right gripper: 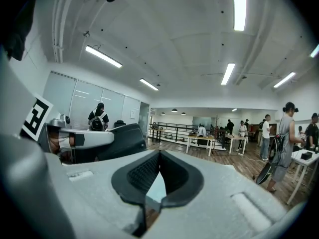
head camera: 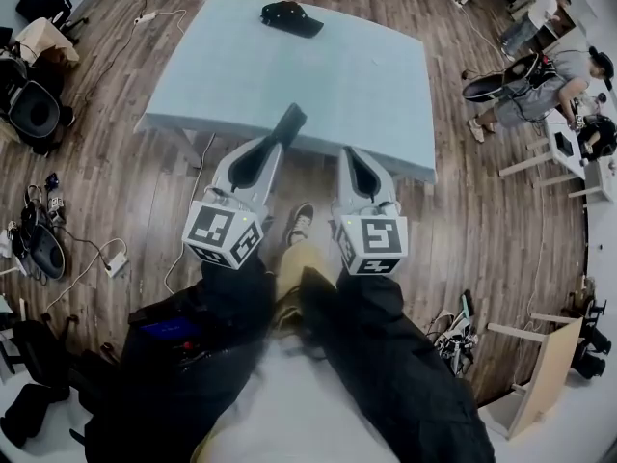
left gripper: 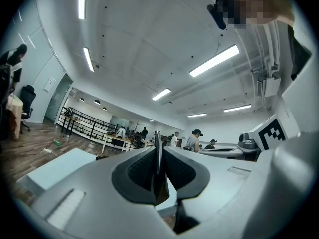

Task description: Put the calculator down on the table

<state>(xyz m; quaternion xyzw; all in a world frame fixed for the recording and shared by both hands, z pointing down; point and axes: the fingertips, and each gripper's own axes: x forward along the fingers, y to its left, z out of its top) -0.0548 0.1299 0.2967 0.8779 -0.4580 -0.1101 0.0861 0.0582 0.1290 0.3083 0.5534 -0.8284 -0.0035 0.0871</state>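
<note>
Left gripper (head camera: 278, 145): jaws clamped on the calculator (head camera: 290, 122), which sits edge-on between the pads and pokes out over the table's (head camera: 376, 85) near edge. Right gripper (head camera: 356, 154): jaws together, nothing between them, just beside the left one at the same edge. Cap (head camera: 290, 17) at the far edge.

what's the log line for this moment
left tongs: shut on calculator | right tongs: shut, empty | calculator: not yet on table
</note>
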